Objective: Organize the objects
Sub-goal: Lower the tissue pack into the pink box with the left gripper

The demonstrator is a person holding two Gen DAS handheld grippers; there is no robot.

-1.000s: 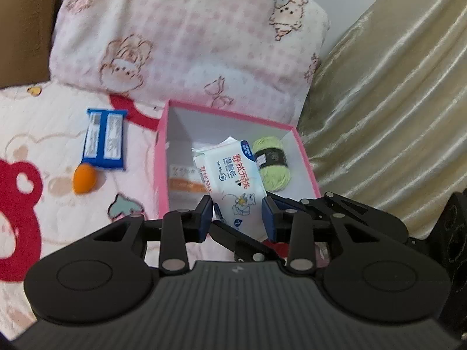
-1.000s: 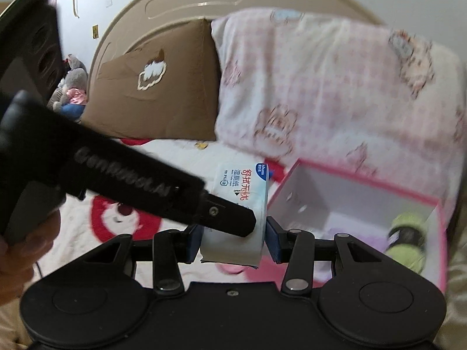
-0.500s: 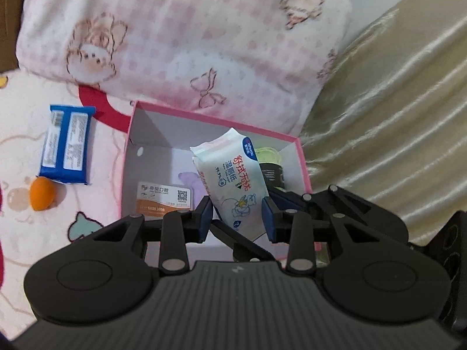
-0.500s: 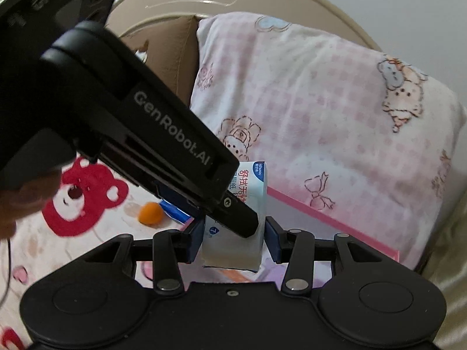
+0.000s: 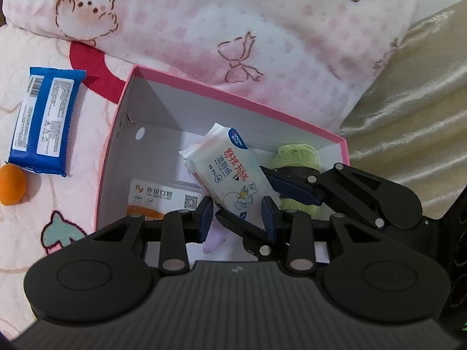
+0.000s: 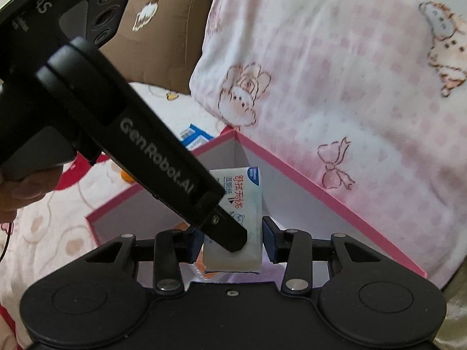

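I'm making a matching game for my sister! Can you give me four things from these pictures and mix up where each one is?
Things:
1. green yarn ball
2. blue packet
3. orange egg-shaped thing
4. white wipes pack

Places:
A. on the blanket, beside the pink box
B. held over the box
C. on the blanket, at the blue packet's near end
D. inside the box, right side

Pairs: 1-D, 2-A, 3-C, 4-B
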